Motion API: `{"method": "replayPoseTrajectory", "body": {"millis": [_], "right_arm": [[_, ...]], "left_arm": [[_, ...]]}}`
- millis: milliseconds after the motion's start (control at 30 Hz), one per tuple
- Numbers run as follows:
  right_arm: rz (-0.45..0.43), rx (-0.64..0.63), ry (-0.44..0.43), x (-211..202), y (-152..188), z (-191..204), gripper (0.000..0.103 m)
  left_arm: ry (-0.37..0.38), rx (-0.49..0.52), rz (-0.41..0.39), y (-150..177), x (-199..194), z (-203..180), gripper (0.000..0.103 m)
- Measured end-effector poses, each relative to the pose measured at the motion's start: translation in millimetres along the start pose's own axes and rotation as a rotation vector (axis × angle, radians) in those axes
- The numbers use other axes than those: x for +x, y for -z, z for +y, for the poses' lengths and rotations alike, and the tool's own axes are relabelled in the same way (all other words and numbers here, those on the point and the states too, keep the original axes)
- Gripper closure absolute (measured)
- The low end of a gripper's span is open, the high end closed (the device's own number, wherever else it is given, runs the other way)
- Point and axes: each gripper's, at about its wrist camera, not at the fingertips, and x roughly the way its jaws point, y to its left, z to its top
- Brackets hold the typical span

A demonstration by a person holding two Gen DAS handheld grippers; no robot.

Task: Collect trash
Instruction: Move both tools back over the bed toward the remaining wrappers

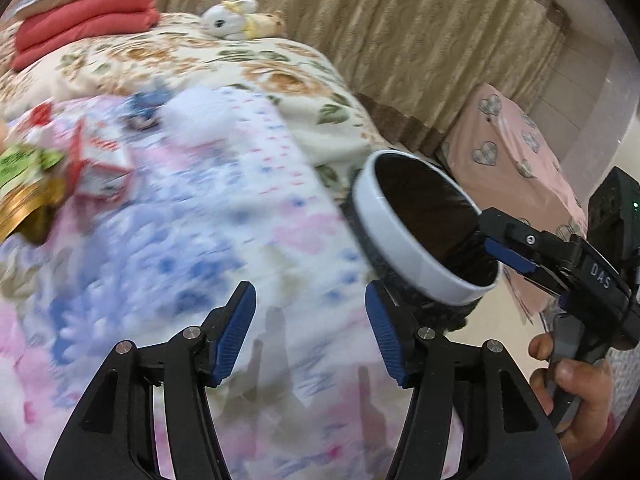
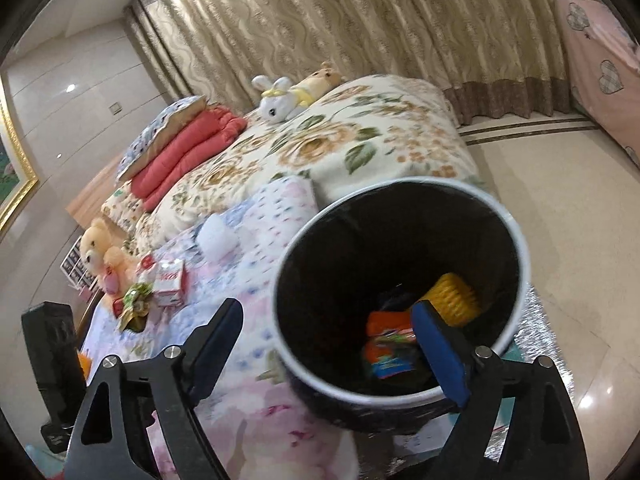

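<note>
My right gripper (image 1: 510,254) is shut on the rim of a white-rimmed trash bin (image 1: 404,240) lined with a black bag and holds it tilted beside the bed. In the right wrist view the bin (image 2: 320,240) holds orange wrappers (image 2: 390,346) and a yellow ridged piece (image 2: 456,296); one finger (image 2: 440,356) sits inside the rim. My left gripper (image 1: 310,336) is open and empty over the pastel blanket (image 1: 200,220). A red-and-white carton (image 1: 102,160) and a green-and-gold wrapper (image 1: 24,184) lie on the bed at far left, also seen in the right wrist view (image 2: 170,280).
Folded red quilt (image 2: 188,152) and pillows lie at the bed's head, a white plush rabbit (image 2: 280,100) farther back, a teddy bear (image 2: 100,252) near the trash. A pink heart-print covered object (image 1: 516,152) stands by the curtains. Tiled floor (image 2: 560,208) lies to the right.
</note>
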Motion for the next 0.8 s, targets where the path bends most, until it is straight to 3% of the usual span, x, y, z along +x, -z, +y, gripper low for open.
{"method": "replayPoseTrajectory", "body": {"millis": [800], "right_arm": [[0.164,-0.162,-0.169,65,57,129,0.015]], "left_arm": [[-0.208,-0.268,-0.07,49,-79,162,0.045]]}}
